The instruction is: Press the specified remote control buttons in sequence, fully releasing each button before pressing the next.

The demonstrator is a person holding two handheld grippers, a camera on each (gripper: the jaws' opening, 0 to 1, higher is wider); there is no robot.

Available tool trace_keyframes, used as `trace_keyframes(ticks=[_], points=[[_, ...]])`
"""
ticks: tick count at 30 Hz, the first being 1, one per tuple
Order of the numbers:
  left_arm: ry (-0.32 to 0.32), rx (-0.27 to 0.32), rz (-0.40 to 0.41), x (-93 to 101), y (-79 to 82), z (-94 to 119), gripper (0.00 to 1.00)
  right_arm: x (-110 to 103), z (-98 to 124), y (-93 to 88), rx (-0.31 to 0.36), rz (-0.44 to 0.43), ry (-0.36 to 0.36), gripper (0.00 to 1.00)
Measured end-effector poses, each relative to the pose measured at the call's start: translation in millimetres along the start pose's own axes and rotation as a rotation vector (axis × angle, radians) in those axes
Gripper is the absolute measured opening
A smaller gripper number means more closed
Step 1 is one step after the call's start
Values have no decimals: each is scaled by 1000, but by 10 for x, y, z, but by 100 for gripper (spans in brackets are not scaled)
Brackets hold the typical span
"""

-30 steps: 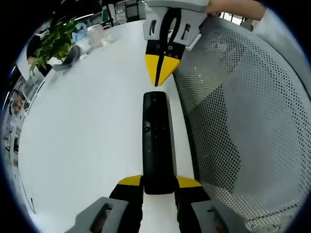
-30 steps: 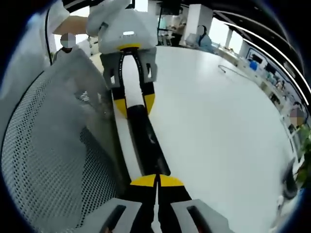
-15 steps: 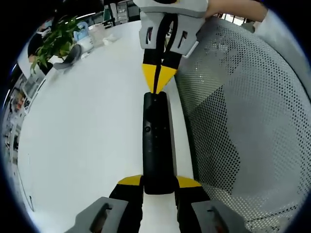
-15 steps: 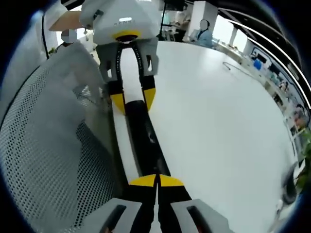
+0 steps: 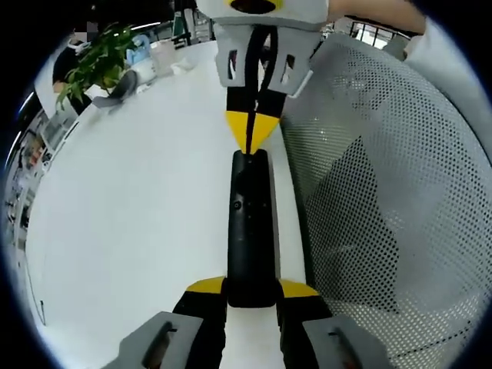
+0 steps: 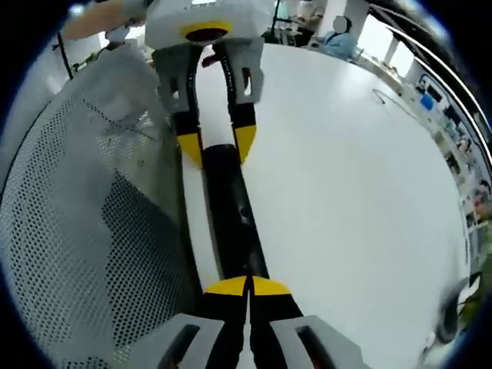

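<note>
A long black remote [image 5: 250, 231] lies lengthwise near the edge of the white table [image 5: 131, 223]. My left gripper [image 5: 252, 289] is shut on its near end, a yellow-tipped jaw on each side. My right gripper [image 5: 250, 137] comes in from the top of the left gripper view, shut, with its yellow tip resting at the remote's far end. In the right gripper view my right gripper [image 6: 247, 287] is shut, its tips over the near end of the remote [image 6: 231, 211]. There the left gripper [image 6: 217, 146] clamps the remote's far end.
A grey mesh chair back [image 5: 384, 200] stands right beside the remote and table edge, and shows again as the chair back [image 6: 77, 200] in the right gripper view. A potted plant [image 5: 92, 65] and small items sit at the table's far end. A person's hand holds each gripper.
My right gripper's shut tip has come down from a short way off to the remote's far end. The left gripper still clamps the remote. Both views shifted slightly.
</note>
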State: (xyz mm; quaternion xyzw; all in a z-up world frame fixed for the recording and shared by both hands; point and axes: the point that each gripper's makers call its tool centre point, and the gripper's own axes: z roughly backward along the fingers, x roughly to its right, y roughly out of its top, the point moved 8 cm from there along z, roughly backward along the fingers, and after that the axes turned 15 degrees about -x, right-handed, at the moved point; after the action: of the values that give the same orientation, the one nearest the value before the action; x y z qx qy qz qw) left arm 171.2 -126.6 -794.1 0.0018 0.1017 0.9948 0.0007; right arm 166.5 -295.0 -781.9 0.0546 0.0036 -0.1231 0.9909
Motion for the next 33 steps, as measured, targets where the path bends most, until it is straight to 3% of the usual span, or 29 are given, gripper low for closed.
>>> trace_keyframes(ticks=[4,8,14,17,23,27,30,31,33], points=[[11,51,51,22,-36,-6,24,24,1,-7,7,-39,26,0],[10,80,50,20,-58,-10,24,3,-2,-28,24,16,14,0],[10,50,68,32,-6,-8,24,-18,-3,-102,94,61,-6,0],[15,21,67,42,21,-6,24,-23,-7,-107,107,129,-19,0],[9,20,59,29,15,-4,24,-13,-19,-134,167,-58,5,0],[-3,8,49,4,24,-5,24,-68,-34,-166,216,-74,-51,0],[0,-9,49,9,41,-6,24,-64,-30,-180,253,-153,-15,0],[5,-14,49,16,42,-6,24,-50,-18,-188,224,-156,10,0],[11,-15,54,20,38,-5,24,-37,8,-178,234,-168,-15,0]])
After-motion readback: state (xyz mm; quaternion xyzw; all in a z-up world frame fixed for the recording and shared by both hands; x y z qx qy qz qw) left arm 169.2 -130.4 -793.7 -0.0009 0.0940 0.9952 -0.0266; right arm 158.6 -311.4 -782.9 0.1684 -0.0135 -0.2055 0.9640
